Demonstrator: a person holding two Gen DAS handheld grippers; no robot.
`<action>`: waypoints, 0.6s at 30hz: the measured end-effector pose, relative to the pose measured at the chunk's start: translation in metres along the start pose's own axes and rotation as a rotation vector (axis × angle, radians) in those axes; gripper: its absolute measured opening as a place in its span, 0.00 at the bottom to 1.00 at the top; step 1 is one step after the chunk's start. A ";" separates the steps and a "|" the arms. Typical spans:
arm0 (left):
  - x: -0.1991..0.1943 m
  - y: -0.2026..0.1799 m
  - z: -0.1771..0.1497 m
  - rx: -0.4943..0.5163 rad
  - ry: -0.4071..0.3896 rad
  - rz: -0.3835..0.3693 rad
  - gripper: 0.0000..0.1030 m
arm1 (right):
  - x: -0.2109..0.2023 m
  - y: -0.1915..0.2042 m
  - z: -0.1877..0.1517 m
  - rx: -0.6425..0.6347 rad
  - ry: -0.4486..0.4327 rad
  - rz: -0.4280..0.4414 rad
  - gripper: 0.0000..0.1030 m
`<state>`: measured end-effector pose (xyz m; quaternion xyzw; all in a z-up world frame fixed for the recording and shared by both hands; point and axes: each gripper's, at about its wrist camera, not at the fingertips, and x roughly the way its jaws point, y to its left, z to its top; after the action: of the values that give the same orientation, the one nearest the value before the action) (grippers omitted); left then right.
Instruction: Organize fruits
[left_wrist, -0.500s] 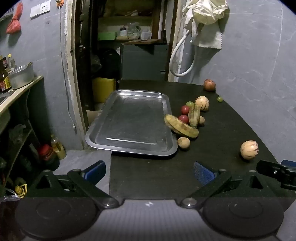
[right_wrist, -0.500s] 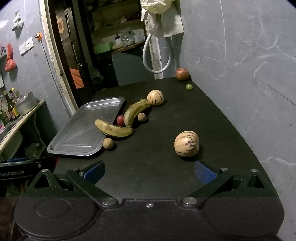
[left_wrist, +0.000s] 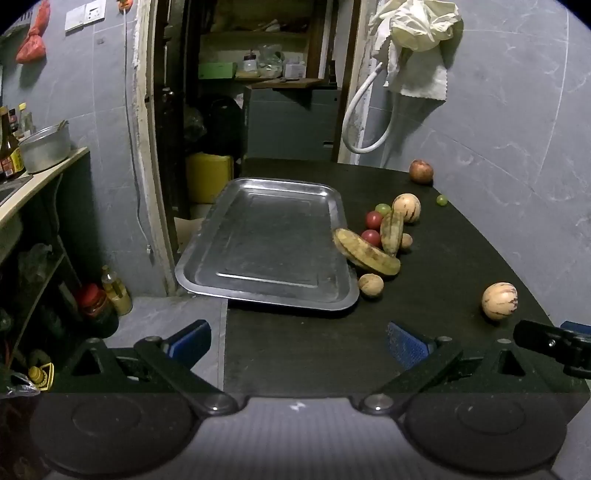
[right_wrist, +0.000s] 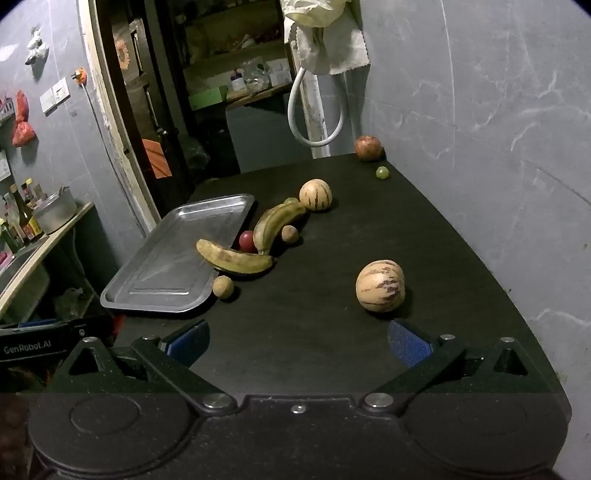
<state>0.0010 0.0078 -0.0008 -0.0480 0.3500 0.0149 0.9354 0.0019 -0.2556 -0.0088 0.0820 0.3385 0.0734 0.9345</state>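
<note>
Steel tray (left_wrist: 266, 240) lies bare on the black table (right_wrist: 332, 332); fruit lies loose beside it. Left gripper (left_wrist: 295, 341) and right gripper (right_wrist: 297, 341) hover spread wide, holding nothing. The nearest striped melon (right_wrist: 380, 286) suits a centred, gentle pinch, since it may roll.

"GenRobot.AI" on left gripper (right_wrist: 40, 345)

On the bench (right_wrist: 332, 332), two bananas (right_wrist: 236, 260) lie just right of the tray (right_wrist: 177, 266); a striped melon (right_wrist: 379, 285) sits farther right, well apart.
</note>
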 end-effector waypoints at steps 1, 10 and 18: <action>-0.001 0.000 0.002 0.001 0.002 0.001 0.99 | 0.001 0.001 0.000 0.000 0.001 -0.001 0.99; -0.001 0.000 -0.001 -0.011 0.004 0.003 0.99 | 0.001 0.007 -0.001 0.000 0.002 -0.005 0.99; 0.000 0.001 0.000 -0.014 0.008 0.000 0.99 | 0.002 0.006 0.000 0.004 0.003 -0.004 0.99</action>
<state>0.0005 0.0085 -0.0009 -0.0548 0.3536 0.0173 0.9336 0.0026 -0.2495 -0.0087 0.0832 0.3404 0.0708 0.9339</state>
